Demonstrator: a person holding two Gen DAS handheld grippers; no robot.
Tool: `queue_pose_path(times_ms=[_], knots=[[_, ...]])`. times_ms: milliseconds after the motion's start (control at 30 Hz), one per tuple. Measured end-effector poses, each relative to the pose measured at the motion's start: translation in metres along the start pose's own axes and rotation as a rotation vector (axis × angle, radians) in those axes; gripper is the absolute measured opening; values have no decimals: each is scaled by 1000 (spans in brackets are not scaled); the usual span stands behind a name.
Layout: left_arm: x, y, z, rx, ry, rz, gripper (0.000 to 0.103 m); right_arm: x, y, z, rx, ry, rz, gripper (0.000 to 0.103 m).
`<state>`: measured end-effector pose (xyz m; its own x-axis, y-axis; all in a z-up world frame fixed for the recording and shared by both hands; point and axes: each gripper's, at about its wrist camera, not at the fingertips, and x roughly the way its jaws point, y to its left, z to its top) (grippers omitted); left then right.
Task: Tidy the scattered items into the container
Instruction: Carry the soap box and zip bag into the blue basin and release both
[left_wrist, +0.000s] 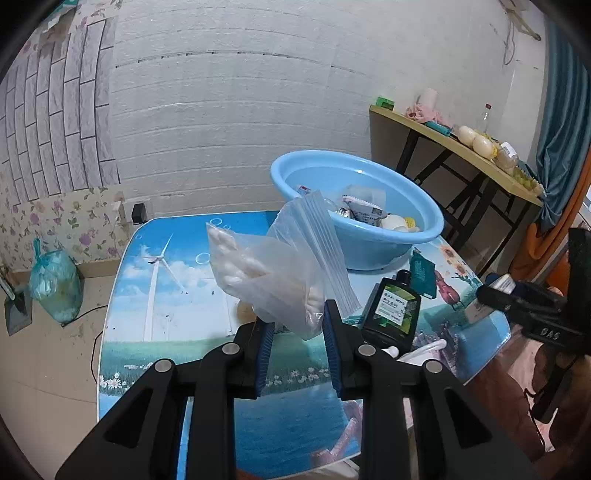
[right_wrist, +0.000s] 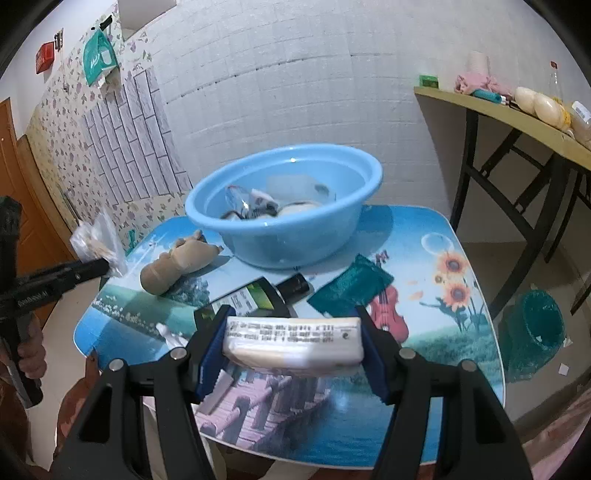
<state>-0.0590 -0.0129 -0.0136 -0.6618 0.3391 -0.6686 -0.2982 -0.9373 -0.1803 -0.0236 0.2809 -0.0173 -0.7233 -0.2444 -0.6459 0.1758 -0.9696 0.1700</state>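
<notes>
Right wrist, white packet (right_wrist: 291, 341) held crosswise, level

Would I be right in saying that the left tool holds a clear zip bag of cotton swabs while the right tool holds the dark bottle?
Not quite: the right tool holds a white wrapped pack, as the right wrist view shows. The dark bottle lies on the table. The left tool does hold the zip bag.

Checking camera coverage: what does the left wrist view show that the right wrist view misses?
Left only: the left gripper shut on a clear zip bag of cotton swabs.

Right only: the right gripper clamping a white wrapped pack, and a beige plush toy.

Both: the blue plastic basin, dark green-labelled bottle, teal pouch.
</notes>
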Motion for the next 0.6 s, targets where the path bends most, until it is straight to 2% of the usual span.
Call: queue_pose_path(times_ms=[333, 600], knots=[[15, 6, 5, -9, 18, 10, 25, 4, 1, 10, -7, -8, 4, 63], [15, -7, 32, 20, -24, -25, 25, -4, 5, 41, -20, -82, 34, 63]])
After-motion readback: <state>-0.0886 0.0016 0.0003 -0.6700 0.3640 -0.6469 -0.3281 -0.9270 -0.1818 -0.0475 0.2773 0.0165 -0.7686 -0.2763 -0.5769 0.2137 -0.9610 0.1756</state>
